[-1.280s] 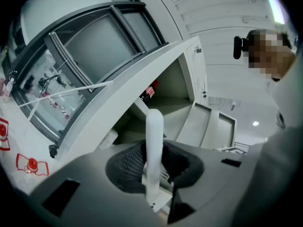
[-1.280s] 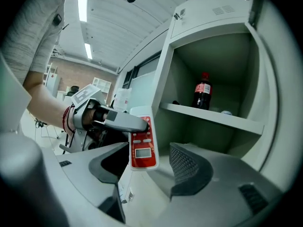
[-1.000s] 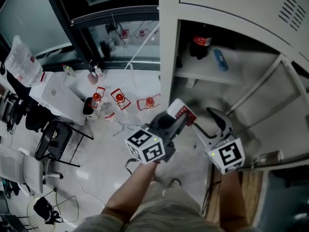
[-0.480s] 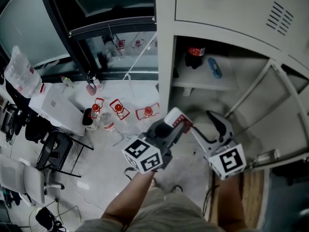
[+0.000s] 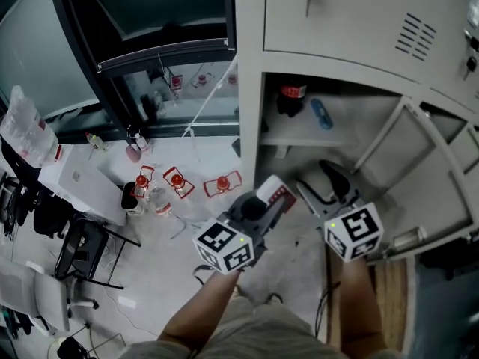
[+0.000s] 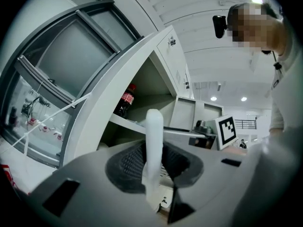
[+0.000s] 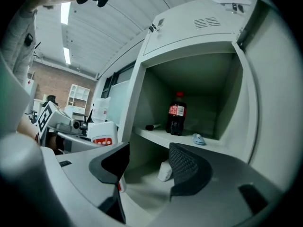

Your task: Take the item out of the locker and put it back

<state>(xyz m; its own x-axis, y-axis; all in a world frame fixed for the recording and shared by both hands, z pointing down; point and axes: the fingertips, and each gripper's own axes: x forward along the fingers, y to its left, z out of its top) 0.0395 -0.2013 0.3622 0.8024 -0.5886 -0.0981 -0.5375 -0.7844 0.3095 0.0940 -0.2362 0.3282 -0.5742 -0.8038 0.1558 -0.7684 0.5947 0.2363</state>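
Left gripper (image 5: 263, 205) clamps the white box (image 5: 275, 190), seemingly already out of locker (image 5: 251, 111); right gripper (image 7: 147, 167) jaws apart, empty. Putting back not yet done.

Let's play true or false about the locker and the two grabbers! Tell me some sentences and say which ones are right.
1. The left gripper holds a white box. True.
2. The right gripper squeezes the bottle. False: its jaws stand apart with nothing held, and the bottle stands on the shelf.
3. The locker door is shut. False: it is open.
4. A small blue thing lies on the shelf near the bottle. True.
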